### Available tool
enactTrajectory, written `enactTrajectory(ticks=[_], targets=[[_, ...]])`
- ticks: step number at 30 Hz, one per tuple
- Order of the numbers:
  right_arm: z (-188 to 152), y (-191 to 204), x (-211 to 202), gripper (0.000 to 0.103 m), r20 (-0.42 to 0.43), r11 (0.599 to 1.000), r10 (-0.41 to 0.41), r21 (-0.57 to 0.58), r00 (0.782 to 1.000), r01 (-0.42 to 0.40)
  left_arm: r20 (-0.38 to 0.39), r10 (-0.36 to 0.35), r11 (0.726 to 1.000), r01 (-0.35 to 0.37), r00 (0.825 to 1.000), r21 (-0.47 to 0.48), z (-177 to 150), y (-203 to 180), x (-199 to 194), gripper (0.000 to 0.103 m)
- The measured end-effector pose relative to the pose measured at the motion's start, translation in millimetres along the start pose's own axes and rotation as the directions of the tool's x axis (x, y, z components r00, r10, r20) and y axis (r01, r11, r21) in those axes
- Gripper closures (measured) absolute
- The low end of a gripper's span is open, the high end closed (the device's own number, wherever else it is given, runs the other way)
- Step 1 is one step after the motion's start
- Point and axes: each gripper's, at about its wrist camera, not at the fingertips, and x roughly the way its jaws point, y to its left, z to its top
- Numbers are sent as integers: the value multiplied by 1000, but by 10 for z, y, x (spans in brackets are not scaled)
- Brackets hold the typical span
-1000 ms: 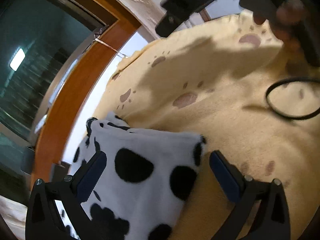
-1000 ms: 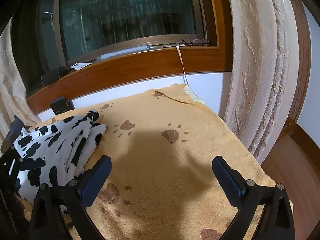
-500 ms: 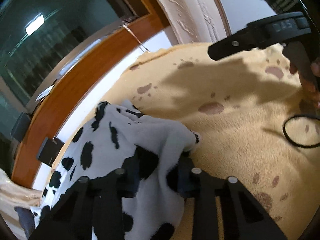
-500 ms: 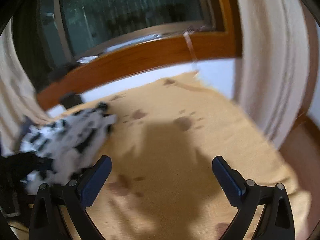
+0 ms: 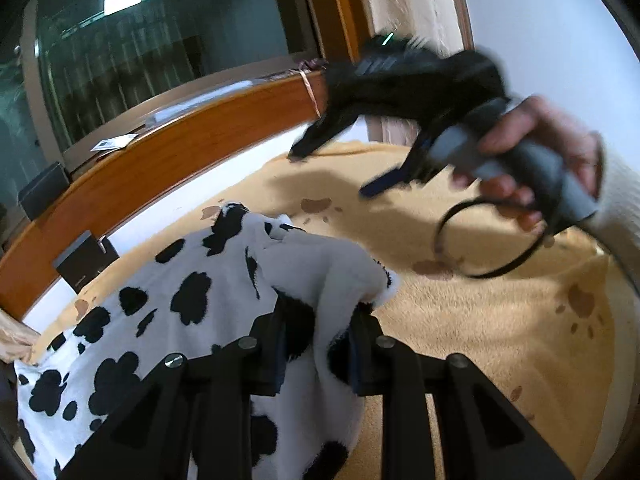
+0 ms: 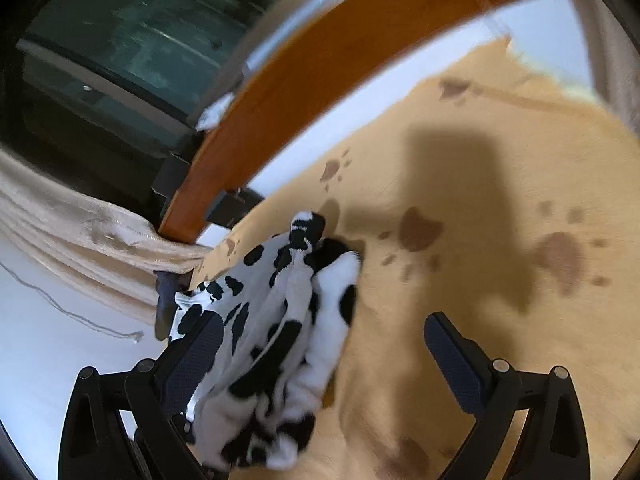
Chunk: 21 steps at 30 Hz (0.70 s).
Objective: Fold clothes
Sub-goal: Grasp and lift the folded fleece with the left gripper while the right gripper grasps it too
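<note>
Cow-print garment point(image 5: 168, 312) on tan blanket point(image 5: 480, 320) | left gripper point(image 5: 316, 354) clamps its 6 o'clock edge | right gripper point(image 6: 320, 360) jaws spread wide

1. You have no readable text, brand, number or sign in either view.
2. In your left wrist view, the right gripper point(image 5: 340, 168) carries a pale marking on its black body, but motion blur smears it past reading.
3. On the window ledge point(image 5: 168, 120) lies a small white tag point(image 5: 114, 142) with dark print on it, too small for you to make out.
4. The cow-print garment point(image 5: 192, 292) and the yellow blanket point(image 5: 480, 320) bear only patterns, black blotches and brown paw prints, no lettering.
5. Your right wrist view is blurred throughout; nothing on it can be read.
</note>
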Motion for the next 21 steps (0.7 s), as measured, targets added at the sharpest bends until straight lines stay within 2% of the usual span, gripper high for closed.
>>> enactTrajectory(ticks=[4, 10, 17, 19, 20, 21], targets=[[149, 2, 449, 1, -85, 999, -5, 42, 996, 8, 22, -17, 1000, 18, 1000, -22, -3, 71, -55, 77], [320, 77, 830, 1, -145, 997, 25, 76, 989, -14, 43, -46, 998, 48, 998, -49, -15, 153, -111, 77], [327, 250, 984, 2, -172, 999, -48, 4, 984, 49, 59, -65, 994, 70, 996, -79, -11, 241, -141, 77], [315, 258, 979, 18, -163, 997, -71, -13, 984, 70, 63, -68, 994, 73, 996, -82, -10, 237, -148, 77], [312, 251, 975, 49, -158, 997, -83, -15, 984, 81, 65, -70, 994, 75, 995, -85, -7, 236, -158, 77], [312, 250, 967, 67, -153, 996, -84, -16, 985, 83, 69, -70, 993, 76, 995, -88, -3, 239, -171, 77]])
